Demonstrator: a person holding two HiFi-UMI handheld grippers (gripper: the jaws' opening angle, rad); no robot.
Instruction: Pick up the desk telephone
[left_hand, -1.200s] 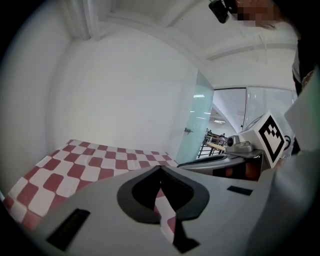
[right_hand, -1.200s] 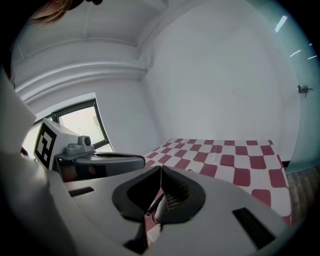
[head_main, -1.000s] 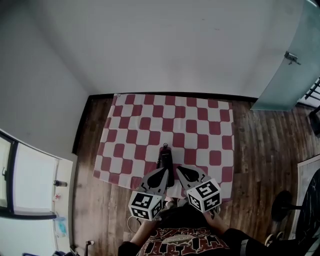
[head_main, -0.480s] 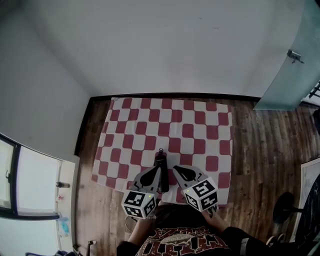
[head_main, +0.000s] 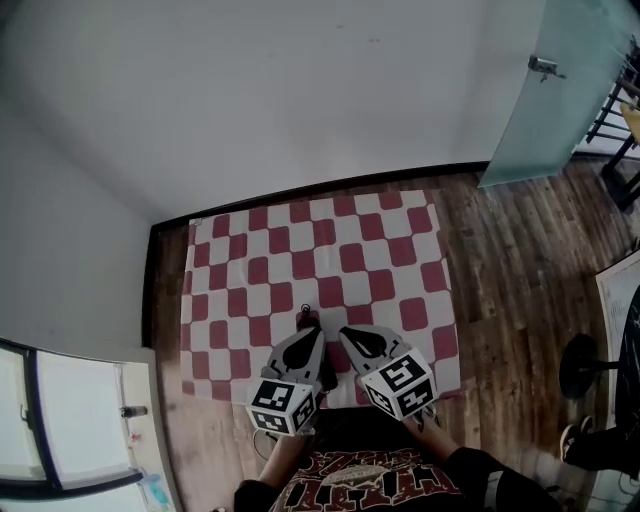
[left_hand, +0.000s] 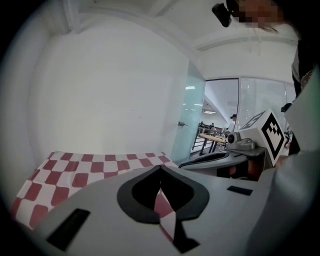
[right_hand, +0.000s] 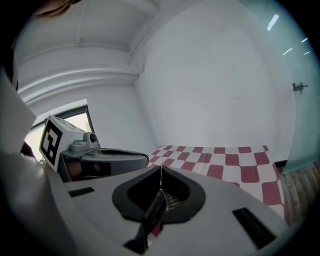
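No plain desk telephone shows in any view. A dark, slim object with a red tip lies on the red-and-white checkered cloth between my two grippers; I cannot tell what it is or whether either gripper touches it. My left gripper sits at the cloth's near edge, its jaws meeting at the tip with only cloth behind them. My right gripper is beside it, also shut; beneath its jaws a dark slanted piece with a mesh patch shows.
The cloth is spread on a wooden floor against a white wall. A frosted glass door stands at the back right, and a black chair base at the right. A person's torso fills the bottom edge.
The head view has swung, so the cloth looks turned and the door has moved up. Both grippers have drifted a little along the near edge, still side by side and shut.
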